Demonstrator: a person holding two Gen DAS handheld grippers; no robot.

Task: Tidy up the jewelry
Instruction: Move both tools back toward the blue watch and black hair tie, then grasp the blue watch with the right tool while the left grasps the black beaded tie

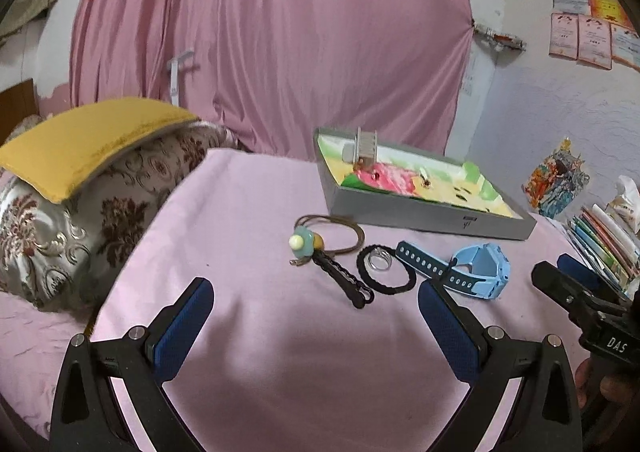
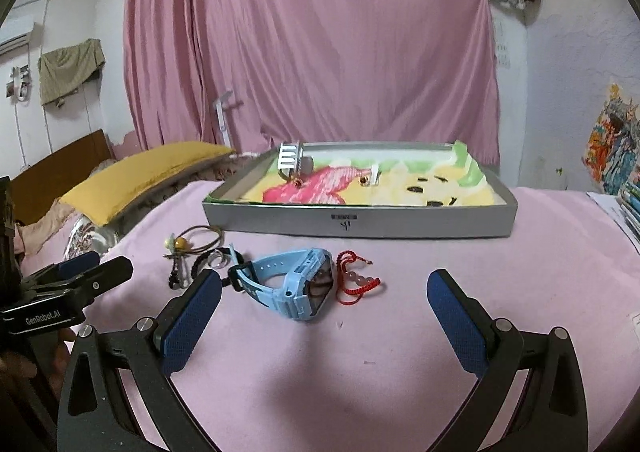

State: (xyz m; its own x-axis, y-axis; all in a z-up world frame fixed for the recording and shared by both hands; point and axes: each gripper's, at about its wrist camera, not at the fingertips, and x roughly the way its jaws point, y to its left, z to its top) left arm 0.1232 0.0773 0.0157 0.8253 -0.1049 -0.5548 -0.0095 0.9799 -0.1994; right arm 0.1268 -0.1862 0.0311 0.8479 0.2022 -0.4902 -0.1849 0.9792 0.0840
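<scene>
A grey open box [image 1: 420, 213] [image 2: 360, 217] with a colourful lining stands on the pink cloth and holds a silver clip [image 2: 291, 160] and small earrings. In front of it lie a blue watch [image 1: 476, 268] [image 2: 298, 286], a red bead bracelet [image 2: 356, 284], a silver ring [image 1: 378, 256] inside a black hair band [image 1: 386, 270], a black chain [image 1: 344, 280] and a brown cord with a green flower charm [image 1: 302, 244]. My left gripper [image 1: 316, 308] is open and empty, short of the chain. My right gripper [image 2: 324, 300] is open and empty, short of the watch.
A yellow cushion [image 1: 88, 139] on a floral pillow [image 1: 80, 211] lies at the left. Books [image 1: 600, 240] are stacked at the right edge. A pink curtain [image 1: 272, 43] hangs behind the bed.
</scene>
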